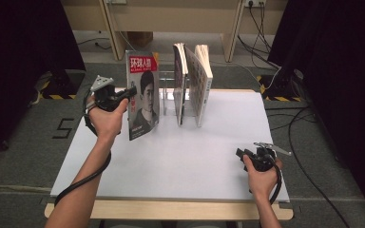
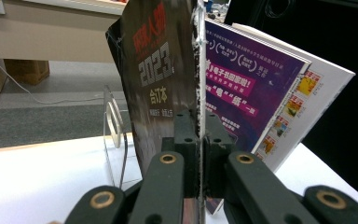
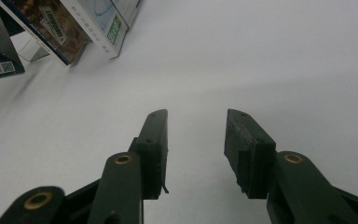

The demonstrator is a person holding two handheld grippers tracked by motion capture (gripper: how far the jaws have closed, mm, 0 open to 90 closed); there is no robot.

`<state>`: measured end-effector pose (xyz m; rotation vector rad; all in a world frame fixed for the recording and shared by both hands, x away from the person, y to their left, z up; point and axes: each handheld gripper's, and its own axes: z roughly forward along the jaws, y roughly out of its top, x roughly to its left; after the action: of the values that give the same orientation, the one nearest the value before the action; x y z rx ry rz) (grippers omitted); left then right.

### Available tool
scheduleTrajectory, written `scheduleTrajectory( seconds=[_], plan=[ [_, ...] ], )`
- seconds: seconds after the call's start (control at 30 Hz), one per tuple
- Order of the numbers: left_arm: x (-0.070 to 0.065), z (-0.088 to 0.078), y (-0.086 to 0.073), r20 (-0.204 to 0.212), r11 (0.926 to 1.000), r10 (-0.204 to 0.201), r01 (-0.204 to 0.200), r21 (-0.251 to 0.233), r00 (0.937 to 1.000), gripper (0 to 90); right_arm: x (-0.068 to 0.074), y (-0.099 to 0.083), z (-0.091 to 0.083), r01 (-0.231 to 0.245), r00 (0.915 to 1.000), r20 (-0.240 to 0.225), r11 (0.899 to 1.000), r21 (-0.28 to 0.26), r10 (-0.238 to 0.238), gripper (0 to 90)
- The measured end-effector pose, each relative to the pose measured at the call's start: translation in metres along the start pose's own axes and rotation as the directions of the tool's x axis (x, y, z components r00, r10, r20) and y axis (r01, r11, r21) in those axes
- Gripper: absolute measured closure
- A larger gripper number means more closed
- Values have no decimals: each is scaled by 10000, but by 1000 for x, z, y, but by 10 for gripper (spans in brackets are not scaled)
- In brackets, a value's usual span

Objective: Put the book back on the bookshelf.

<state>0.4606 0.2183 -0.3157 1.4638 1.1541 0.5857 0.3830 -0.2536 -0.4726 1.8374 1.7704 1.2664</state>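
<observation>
Now, magazine (image 1: 143,95) edge clamped upright in left gripper (image 1: 132,91), right gripper (image 1: 240,154) open over bare tabletop (image 1: 185,156).

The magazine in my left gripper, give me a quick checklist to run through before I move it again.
1. Left gripper jaws shut on the magazine: ok.
2. Magazine upright: ok, it stands nearly vertical.
3. Magazine apart from the books in the clear stand: ok in the high view.
4. Bottom edge off the table: cannot tell.
5. Right gripper out of the way: ok, jaws open, nothing between them, near the table's right front.
</observation>
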Motion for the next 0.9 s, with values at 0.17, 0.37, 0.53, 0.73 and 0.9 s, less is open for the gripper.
scheduleTrajectory(
  seconds=[0.17, 0.37, 0.53, 0.73, 0.9],
  plan=[
    [2, 6, 3, -53, 10000, -6, 6, -64, 10000, 867, -1, 0, 0, 68, 10000, 21, 10000, -41, -67, 599],
    [1, 14, 6, -119, 9999, 139, -140, -77, 9998, 866, -1, -1, 0, 85, 9999, 66, 10000, -16, -85, 599],
    [1, 21, 8, -196, 9997, 215, -216, -69, 9996, 866, -1, -1, 1, -31, 10000, 24, 10000, 4, 31, 599],
    [2, 30, 10, -249, 9998, 193, -194, -23, 9995, 866, -2, -1, 0, -52, 10000, 24, 10000, 8, 52, 599],
    [4, 38, 11, -312, 9996, 260, -258, 73, 9992, 866, -2, -1, 0, -53, 10000, 21, 10000, -13, 53, 599]
  ],
)
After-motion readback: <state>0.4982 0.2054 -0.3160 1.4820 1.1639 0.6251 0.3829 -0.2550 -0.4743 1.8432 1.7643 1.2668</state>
